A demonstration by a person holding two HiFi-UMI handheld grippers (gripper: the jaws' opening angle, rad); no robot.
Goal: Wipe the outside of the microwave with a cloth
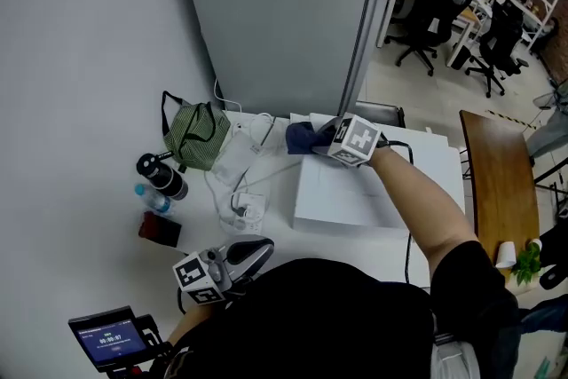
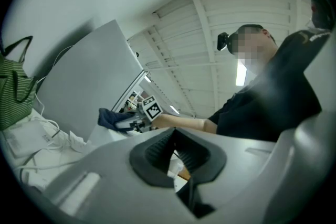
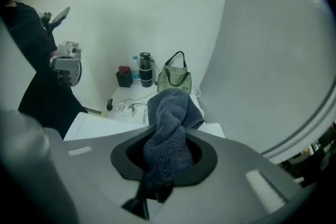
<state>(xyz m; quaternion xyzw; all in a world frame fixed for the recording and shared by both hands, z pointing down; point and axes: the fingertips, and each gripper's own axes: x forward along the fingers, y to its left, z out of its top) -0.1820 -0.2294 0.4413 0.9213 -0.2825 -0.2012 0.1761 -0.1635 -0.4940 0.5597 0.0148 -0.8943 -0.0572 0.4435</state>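
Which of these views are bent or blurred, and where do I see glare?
Head view: even light, sharp, little bending. Left gripper view: strong fisheye bend, black corners, glare from the ceiling lamp. Right gripper view: same bend and black corners; the cloth is sharp enough to show its weave.
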